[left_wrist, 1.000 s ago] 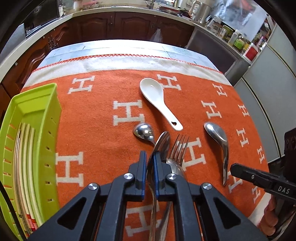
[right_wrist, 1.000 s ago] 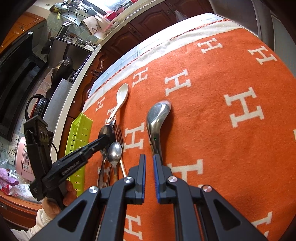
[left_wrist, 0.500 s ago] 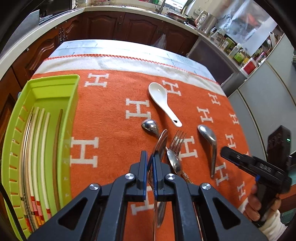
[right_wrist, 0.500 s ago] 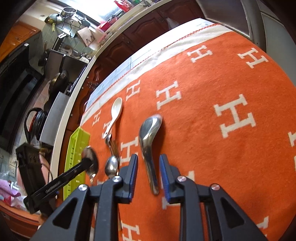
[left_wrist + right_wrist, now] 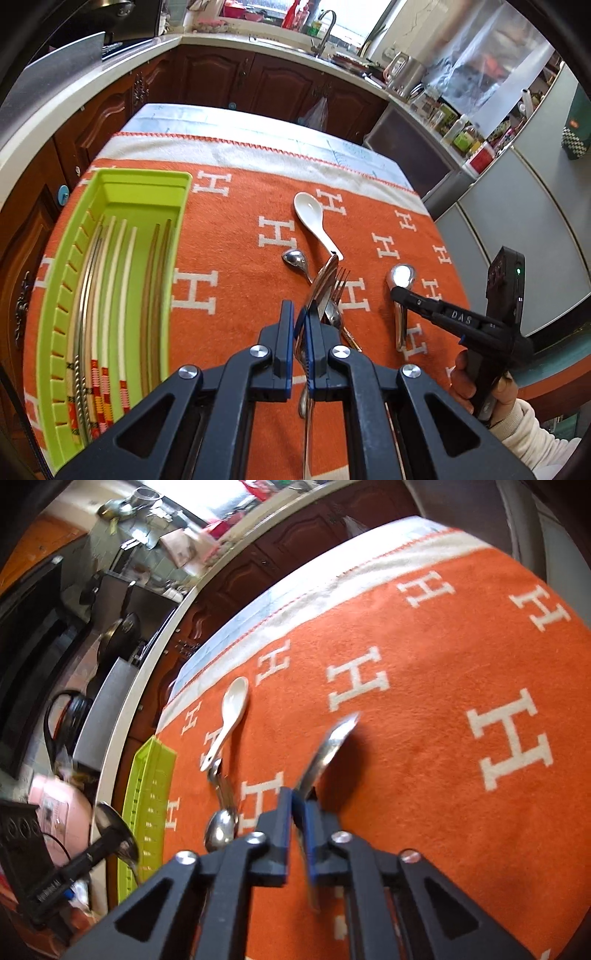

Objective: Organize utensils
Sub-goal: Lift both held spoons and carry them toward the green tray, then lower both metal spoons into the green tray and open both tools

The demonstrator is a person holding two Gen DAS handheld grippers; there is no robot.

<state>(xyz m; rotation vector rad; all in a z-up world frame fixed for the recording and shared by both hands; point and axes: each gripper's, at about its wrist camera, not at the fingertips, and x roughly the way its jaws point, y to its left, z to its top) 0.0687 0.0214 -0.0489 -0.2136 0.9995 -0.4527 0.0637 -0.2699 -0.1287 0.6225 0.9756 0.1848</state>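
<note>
left gripper (image 5: 303,332) lifted its spoon (image 5: 324,280), right gripper (image 5: 298,812) clamped steel spoon (image 5: 332,746)

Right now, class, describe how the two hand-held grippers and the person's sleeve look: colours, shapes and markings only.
Each hand-held gripper is black, with triangular cut-out linkages, silver screw heads and blue-edged finger pads: left hand-held gripper, right hand-held gripper. From the left wrist view, the right one carries white "DAS" lettering and a black box with a small green light. The sleeve is cream-coloured.
</note>
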